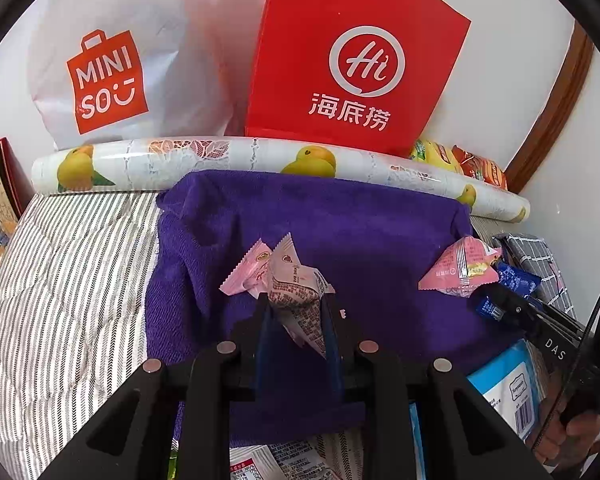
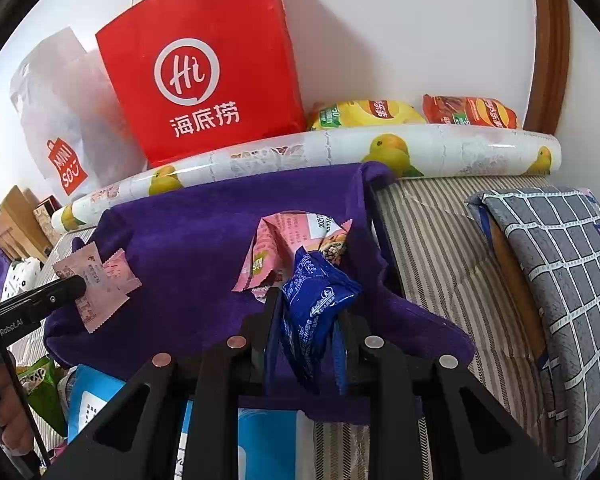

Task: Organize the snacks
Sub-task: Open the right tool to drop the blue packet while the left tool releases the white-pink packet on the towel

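The left gripper [image 1: 296, 312] pinches a pale pink packet [image 1: 300, 300] over the purple towel's [image 1: 360, 220] middle. The right gripper [image 2: 308, 312] clamps a blue packet [image 2: 316, 300] near the towel's right edge, another pink packet [image 2: 284, 248] just beyond.

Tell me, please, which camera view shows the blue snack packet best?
The right wrist view: the blue snack packet fills the centre, clamped in the right hand-held gripper. In the left wrist view it appears small at the right edge, partly hidden by that hand-held gripper and a pink packet.
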